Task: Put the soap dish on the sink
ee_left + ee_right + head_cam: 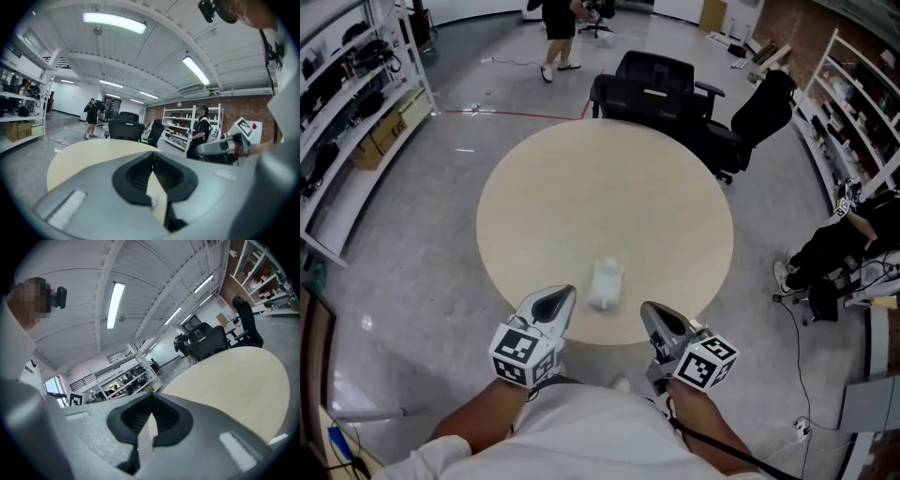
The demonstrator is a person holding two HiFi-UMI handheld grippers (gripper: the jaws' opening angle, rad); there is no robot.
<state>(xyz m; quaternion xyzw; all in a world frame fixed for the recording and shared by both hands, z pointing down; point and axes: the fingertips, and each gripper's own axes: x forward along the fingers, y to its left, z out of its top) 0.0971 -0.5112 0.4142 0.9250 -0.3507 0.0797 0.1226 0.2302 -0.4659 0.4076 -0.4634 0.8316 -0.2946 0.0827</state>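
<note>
A small white object (606, 283), apparently the soap dish, lies on the round beige table (581, 187) near its front edge. My left gripper (565, 295) hovers just left of it and my right gripper (649, 311) just right of it, both over the table's near rim and apart from the dish. Each is shut with nothing between its jaws. The left gripper view looks along closed jaws (152, 154) across the tabletop (89, 152), with the right gripper (225, 146) at the side. The right gripper view shows closed jaws (151, 397) above the table (234, 380). No sink is in view.
Black office chairs (656, 89) stand behind the table. Shelving runs along the left wall (347, 84) and the right wall (853, 103). A person sits low at the right (839, 248), with cables on the floor; another stands far back (558, 28).
</note>
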